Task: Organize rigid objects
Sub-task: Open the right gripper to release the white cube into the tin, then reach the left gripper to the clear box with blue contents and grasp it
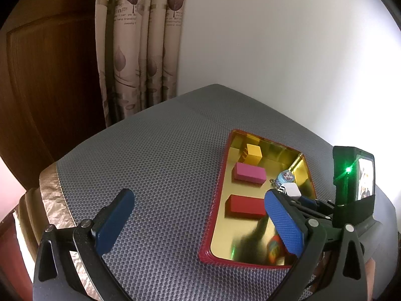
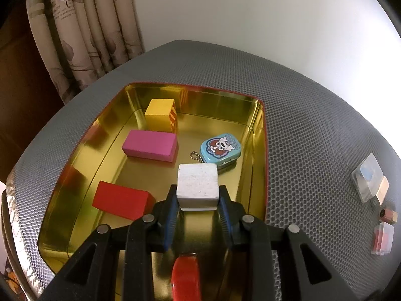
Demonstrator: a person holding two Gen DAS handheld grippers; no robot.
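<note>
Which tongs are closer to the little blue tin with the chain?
Right. The right tongs hold a white cube over the gold tray, just short of the blue tin. The left tongs hang open at the tray's near edge, farther back.

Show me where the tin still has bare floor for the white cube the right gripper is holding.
The right gripper holds the white cube over the tin. Bare floor lies between the red block and the right wall, below the blue keychain tin. The left side is crowded: yellow block, pink block, red block.
</note>
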